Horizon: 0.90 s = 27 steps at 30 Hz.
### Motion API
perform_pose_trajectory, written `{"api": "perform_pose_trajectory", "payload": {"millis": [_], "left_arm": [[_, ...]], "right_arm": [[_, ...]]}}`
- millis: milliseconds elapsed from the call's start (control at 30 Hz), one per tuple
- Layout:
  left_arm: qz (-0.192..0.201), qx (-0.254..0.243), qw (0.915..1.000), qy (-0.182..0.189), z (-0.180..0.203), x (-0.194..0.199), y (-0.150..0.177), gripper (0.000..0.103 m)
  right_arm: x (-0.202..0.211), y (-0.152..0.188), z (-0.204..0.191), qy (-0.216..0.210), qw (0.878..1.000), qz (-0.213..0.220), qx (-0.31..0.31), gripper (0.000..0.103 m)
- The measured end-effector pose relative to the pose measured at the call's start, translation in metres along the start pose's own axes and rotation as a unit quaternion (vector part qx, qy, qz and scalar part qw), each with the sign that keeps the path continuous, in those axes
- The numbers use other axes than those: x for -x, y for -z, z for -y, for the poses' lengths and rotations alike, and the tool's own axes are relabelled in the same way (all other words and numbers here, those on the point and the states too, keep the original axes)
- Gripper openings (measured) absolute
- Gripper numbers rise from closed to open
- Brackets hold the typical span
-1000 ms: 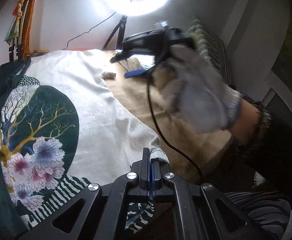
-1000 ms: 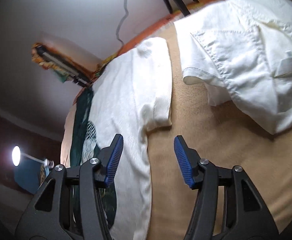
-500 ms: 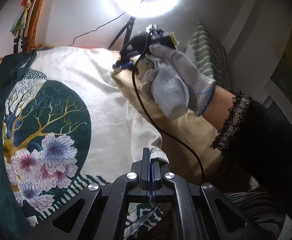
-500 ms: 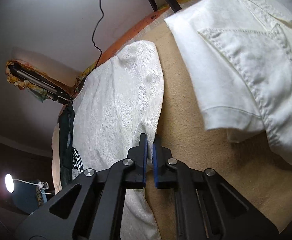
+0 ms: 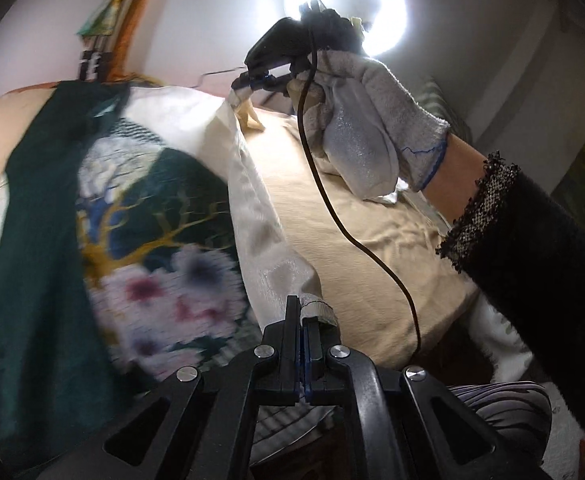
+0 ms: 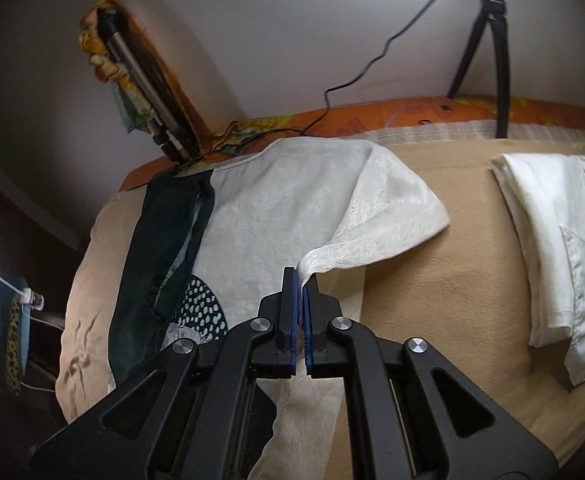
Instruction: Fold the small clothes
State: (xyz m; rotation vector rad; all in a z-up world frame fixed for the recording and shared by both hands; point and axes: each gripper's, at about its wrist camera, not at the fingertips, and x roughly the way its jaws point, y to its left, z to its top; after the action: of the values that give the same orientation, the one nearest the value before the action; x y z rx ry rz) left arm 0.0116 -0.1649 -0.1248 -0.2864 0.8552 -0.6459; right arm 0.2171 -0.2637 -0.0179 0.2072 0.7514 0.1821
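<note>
Between my left fingers (image 5: 301, 312) I hold the hemmed lower corner of the printed shirt (image 5: 140, 208), both pads pressed closed on the cloth. My right fingers (image 6: 299, 280) are likewise closed, pinching the shirt's cream side edge near the sleeve (image 6: 392, 216). From these two pinch points the right-hand edge of the shirt runs raised off the bed (image 6: 432, 300) as a ridge, while the rest of the garment lies flat on the tan cover, print side up. I judge the first lengthwise fold to be begun only: the lifted edge is not yet laid over the print. The left view is blurred, so the far side's state is uncertain. A white garment (image 6: 564, 240), apparently already folded, lies well apart to the right. Remaining: complete this fold, the opposite side, then the crosswise fold.
</note>
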Motion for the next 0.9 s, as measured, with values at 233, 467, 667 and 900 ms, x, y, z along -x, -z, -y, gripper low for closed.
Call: {"api": "perform_pose_trajectory", "payload": {"millis": [233,467,667,900], "left_arm": [[0.003,0.025,0.9994,-0.024,-0.031,0.018,0.011,0.000],[-0.002,0.040,0.9985,-0.036,-0.049,0.014,0.021,0.000],[-0.007,0.044,0.9984,-0.035,-0.058,0.012,0.024,0.000],[-0.011,0.049,0.9982,-0.033,-0.063,0.008,0.027,0.000]], "right_arm": [[-0.047,0.010,-0.068,-0.003,0.997,-0.034,0.075,0.004],[-0.085,0.021,-0.085,-0.005,0.991,-0.077,0.105,0.004],[-0.053,0.018,-0.069,-0.075,0.988,-0.087,0.099,0.018],[-0.019,-0.020,0.016,-0.025,1.000,0.005,-0.009,0.060]]}}
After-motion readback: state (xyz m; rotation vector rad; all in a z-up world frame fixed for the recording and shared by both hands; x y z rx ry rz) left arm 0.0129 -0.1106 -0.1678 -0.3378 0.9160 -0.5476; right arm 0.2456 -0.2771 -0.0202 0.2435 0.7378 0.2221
